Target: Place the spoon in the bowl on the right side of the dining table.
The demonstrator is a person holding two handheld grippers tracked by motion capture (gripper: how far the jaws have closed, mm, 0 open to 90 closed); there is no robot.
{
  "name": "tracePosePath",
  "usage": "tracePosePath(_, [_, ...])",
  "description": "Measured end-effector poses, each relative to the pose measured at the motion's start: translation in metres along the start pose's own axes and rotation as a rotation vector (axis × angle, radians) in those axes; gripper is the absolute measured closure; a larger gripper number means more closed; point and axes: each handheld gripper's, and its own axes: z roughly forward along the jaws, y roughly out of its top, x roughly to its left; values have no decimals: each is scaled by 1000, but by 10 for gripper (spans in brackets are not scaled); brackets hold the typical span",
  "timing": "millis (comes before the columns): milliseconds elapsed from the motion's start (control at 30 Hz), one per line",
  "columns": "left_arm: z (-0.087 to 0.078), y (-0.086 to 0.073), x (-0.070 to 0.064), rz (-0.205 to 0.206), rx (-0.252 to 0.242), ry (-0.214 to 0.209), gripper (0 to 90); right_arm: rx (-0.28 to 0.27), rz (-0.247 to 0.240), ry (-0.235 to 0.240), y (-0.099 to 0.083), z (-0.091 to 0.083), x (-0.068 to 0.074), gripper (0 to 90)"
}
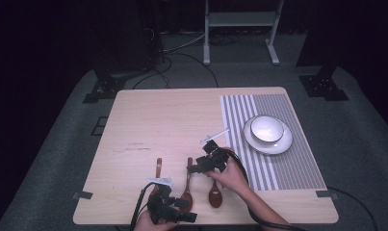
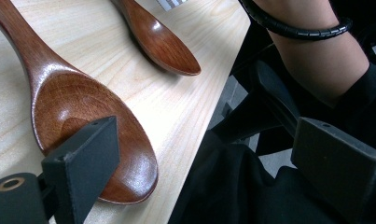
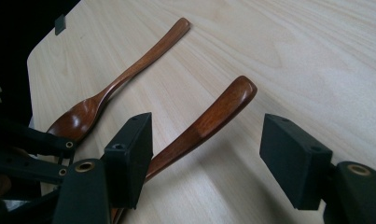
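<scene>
On the wooden table [image 1: 182, 115], a striped mat [image 1: 278, 159] is laid at the right, with a white bowl [image 1: 266, 128] set on a plate [image 1: 284, 143]. Three wooden spoons are seen near the front edge. The middle spoon [image 3: 209, 122] is flanked by the wide-spread right gripper [image 3: 206, 158], handle between the jaws, untouched. The left gripper [image 2: 223, 172] is held wide over a spoon bowl [image 2: 83, 121].

Spoons [image 2: 83, 107] look like dark glossy varnished wood, table [image 3: 293, 46] is pale matt wood grain, jaws are matt black plastic, bowl [image 1: 267, 128] shiny white ceramic.
</scene>
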Motion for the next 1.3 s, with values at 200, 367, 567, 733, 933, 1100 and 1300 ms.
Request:
tracePosePath(200, [0,0,0,1,2,1,65,15,9,-8,5,7,0,389])
tracePosePath(367, [0,0,0,3,2,1,66,24,24,-18,7,13,-1,444])
tracePosePath(567, [0,0,0,3,3,0,66,23,44,-29,8,18,-2,508])
tracePosePath(733, [0,0,0,3,3,0,66,25,56,-36,9,20,-2,568])
tracePosePath(933, [0,0,0,1,4,-3,66,21,91,-30,10,19,-5,600])
tracePosePath(1100, [-1,0,0,2,4,4,65,0,118,-10,9,18,-6,632])
tracePosePath(1300, [-1,1,0,10,6,10,65,-55,158,39,8,14,-5,687])
